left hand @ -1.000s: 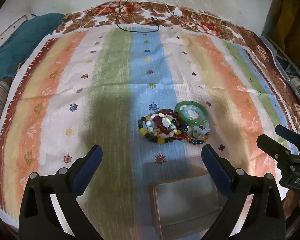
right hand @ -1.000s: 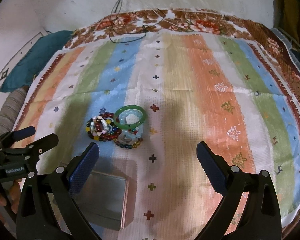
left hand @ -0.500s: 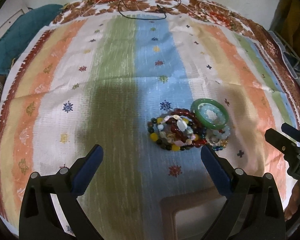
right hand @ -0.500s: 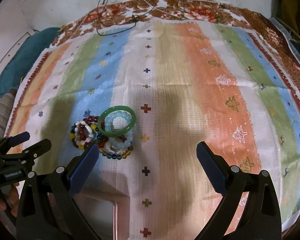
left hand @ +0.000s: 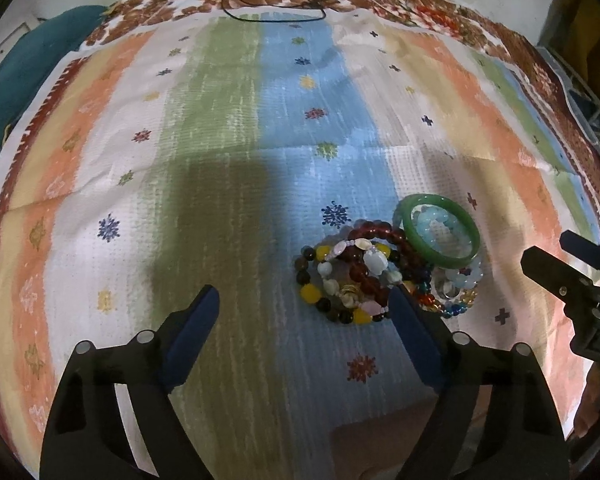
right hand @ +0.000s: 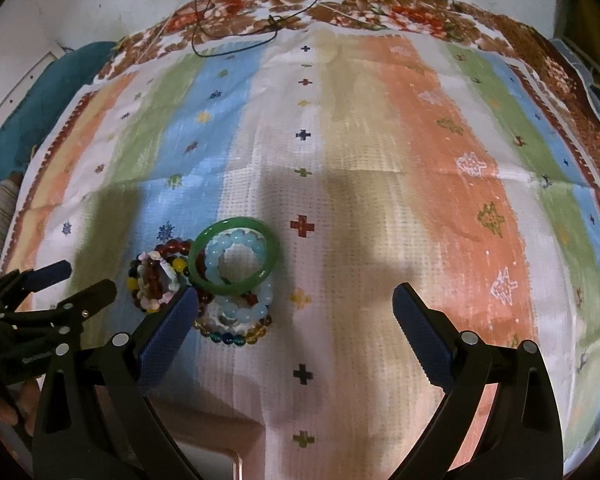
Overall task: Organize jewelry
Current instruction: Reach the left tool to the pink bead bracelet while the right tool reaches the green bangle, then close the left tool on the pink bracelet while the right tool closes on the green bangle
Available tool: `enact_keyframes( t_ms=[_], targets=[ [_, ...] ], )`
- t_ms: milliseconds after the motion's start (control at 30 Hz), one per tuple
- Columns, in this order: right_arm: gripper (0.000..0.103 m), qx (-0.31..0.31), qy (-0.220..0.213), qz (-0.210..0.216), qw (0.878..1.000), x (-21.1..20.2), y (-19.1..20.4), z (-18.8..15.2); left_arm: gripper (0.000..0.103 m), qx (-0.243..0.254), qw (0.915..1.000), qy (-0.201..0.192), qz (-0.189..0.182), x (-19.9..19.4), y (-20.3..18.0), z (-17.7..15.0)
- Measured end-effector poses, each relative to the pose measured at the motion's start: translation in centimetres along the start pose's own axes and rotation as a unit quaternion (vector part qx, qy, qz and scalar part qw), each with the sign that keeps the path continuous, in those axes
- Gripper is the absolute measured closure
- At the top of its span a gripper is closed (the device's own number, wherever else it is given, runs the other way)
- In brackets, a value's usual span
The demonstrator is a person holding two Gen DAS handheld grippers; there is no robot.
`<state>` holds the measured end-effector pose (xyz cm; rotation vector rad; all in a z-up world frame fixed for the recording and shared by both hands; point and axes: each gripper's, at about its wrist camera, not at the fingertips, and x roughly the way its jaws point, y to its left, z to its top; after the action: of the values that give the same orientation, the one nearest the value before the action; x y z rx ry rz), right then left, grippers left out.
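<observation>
A heap of bead bracelets (left hand: 352,276) lies on the striped cloth, with a green bangle (left hand: 440,254) on its right side over pale blue beads. The heap (right hand: 160,276) and the bangle (right hand: 236,284) also show in the right wrist view. My left gripper (left hand: 304,320) is open and empty; its right finger reaches the heap's near edge. My right gripper (right hand: 292,320) is open and empty, its left finger beside the heap. Each gripper shows in the other's view: the right one (left hand: 568,264) and the left one (right hand: 60,284).
A metal box (left hand: 380,436) lies at the near edge, below both grippers, and shows in the right wrist view (right hand: 208,456). A black cord (left hand: 272,4) lies at the far edge of the cloth. A teal cushion (right hand: 40,100) is at the left.
Both grippers have moved forward toward the bracelet heap, which is now larger and nearer the fingers. The box has slid to the bottom edge of both views.
</observation>
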<state>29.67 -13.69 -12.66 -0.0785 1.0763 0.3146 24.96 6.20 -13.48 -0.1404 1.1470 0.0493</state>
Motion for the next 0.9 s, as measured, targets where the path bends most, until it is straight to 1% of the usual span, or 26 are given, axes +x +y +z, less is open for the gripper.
enact_keyframes(
  t_ms=[67, 200, 400, 467, 600, 633, 667, 700, 800, 833, 867, 900],
  targets=[
    [0.004, 0.003, 0.005, 0.005, 1.0, 0.4, 0.1, 0.2, 0.025, 0.006, 1.0, 0.0, 0.0, 0.3, -0.2, 0.2],
    [0.004, 0.004, 0.008, 0.006, 1.0, 1.0, 0.1, 0.4, 0.028, 0.016, 0.9999, 0.0, 0.0, 0.8, -0.3, 0.5],
    [0.005, 0.005, 0.019, 0.005, 1.0, 2.4, 0.3, 0.8, 0.04, 0.031, 0.9994, 0.003, -0.013, 1.8, -0.9, 1.4],
    [0.013, 0.005, 0.023, 0.005, 1.0, 2.8, 0.2, 0.8, 0.046, 0.036, 0.9992, 0.006, -0.019, 2.2, -1.1, 1.6],
    [0.016, 0.006, 0.031, 0.006, 0.999, 3.7, 0.1, 1.1, 0.053, 0.043, 0.9986, 0.012, -0.029, 3.0, -1.5, 2.0],
    [0.02, 0.006, 0.033, 0.006, 0.999, 3.9, 0.1, 1.2, 0.055, 0.045, 0.9984, 0.015, -0.032, 3.2, -1.6, 2.0],
    [0.024, 0.006, 0.035, 0.007, 0.999, 4.2, 0.1, 1.2, 0.056, 0.047, 0.9982, 0.016, -0.034, 3.3, -1.7, 2.1],
    [0.026, 0.006, 0.038, 0.008, 0.999, 4.4, 0.1, 1.3, 0.057, 0.049, 0.998, 0.016, -0.036, 3.4, -1.8, 2.1],
    [0.027, 0.008, 0.038, 0.007, 0.999, 4.7, 0.0, 1.5, 0.058, 0.052, 0.9976, 0.016, -0.043, 3.9, -1.9, 2.2],
    [0.027, 0.008, 0.039, 0.008, 0.999, 4.9, 0.0, 1.6, 0.06, 0.053, 0.9974, 0.016, -0.046, 4.0, -2.0, 2.2],
    [0.032, 0.009, 0.042, 0.012, 0.999, 5.0, 0.1, 1.6, 0.062, 0.053, 0.9972, 0.016, -0.05, 4.1, -2.0, 2.2],
    [0.035, 0.01, 0.045, 0.016, 0.999, 5.1, 0.0, 1.6, 0.062, 0.053, 0.997, 0.015, -0.054, 4.2, -2.0, 2.3]
  ],
)
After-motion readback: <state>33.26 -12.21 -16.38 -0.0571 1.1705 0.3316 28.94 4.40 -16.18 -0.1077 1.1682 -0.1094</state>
